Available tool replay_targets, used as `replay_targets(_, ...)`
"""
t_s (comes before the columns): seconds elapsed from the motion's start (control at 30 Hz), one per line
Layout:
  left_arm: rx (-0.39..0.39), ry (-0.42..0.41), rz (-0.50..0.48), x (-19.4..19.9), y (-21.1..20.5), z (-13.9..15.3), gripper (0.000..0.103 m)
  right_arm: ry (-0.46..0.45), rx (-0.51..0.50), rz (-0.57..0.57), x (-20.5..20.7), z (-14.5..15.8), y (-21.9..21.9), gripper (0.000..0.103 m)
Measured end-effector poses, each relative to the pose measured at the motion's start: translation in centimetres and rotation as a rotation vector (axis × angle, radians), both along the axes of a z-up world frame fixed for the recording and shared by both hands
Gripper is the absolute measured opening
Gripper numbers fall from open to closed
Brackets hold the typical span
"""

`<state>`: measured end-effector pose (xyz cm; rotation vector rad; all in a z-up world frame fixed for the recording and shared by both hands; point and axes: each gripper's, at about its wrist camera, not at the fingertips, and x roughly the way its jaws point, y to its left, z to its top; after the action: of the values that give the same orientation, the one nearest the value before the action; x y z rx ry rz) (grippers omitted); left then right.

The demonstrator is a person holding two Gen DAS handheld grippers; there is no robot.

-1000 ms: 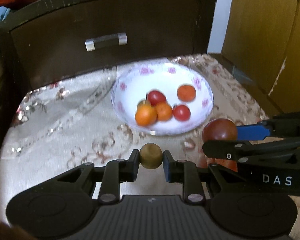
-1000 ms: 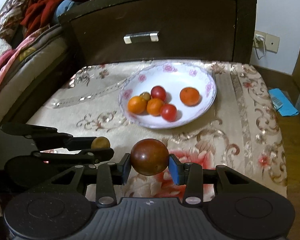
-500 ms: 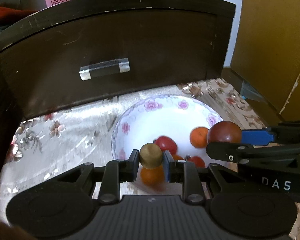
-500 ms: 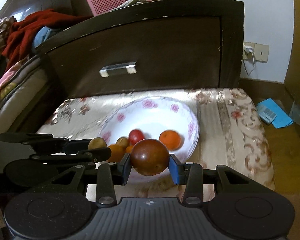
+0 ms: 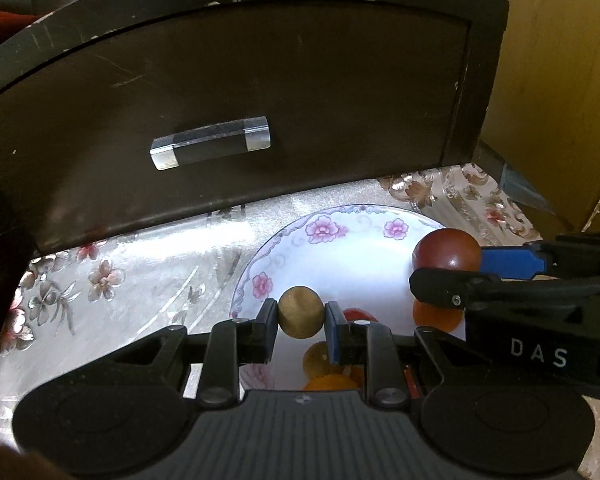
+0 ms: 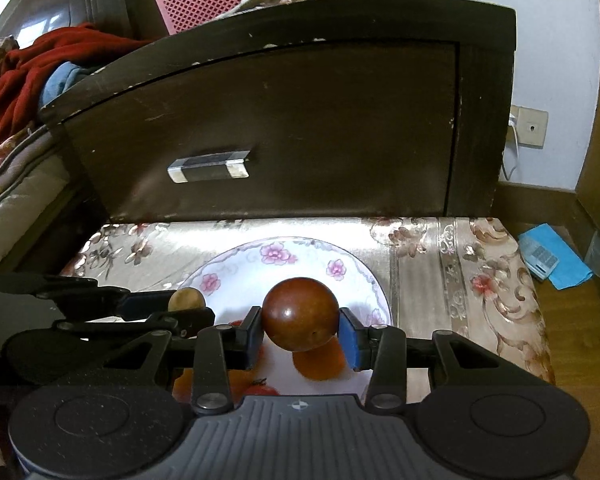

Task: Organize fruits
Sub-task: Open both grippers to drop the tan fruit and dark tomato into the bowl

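Carrying small brown fruit (image 5: 301, 312) and dark red fruit (image 6: 300, 314), each clamped in jaws, over bowl (image 5: 364, 224); lowering before releasing toward 12 o'clock.

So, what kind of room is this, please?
Probably a bedroom at home: a dark bedside cabinet with a drawer handle, bedding and piled clothes beside it, and a flowered plate on a low cloth-covered stand.

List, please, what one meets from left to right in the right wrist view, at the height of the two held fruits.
left gripper → small brown fruit → dark red fruit → flowered plate → patterned cloth → blue packet
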<state>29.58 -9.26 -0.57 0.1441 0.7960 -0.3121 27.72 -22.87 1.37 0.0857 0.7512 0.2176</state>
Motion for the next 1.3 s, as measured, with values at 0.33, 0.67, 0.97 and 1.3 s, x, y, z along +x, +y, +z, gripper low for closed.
replay_targets(0.33,0.005,0.014,0.006,0.5,0.1,-0.6,0.032,-0.002,-0.012,0.002,1.0,-1.1,0.1,0.036)
replay_targets(0.67,0.011,0.021,0.014,0.7,0.1,-0.7,0.032,-0.016,-0.036,0.01,1.2,-1.2,0.3,0.037)
replay_targets(0.97,0.021,0.018,0.013,0.6,0.0,-0.7,0.033,-0.018,-0.031,0.004,1.3,-1.3,0.2,0.038)
replay_targets(1.3,0.039,0.001,-0.006,0.1,-0.5,-0.4,0.037,-0.018,-0.025,-0.003,1.3,-1.2,0.2,0.038)
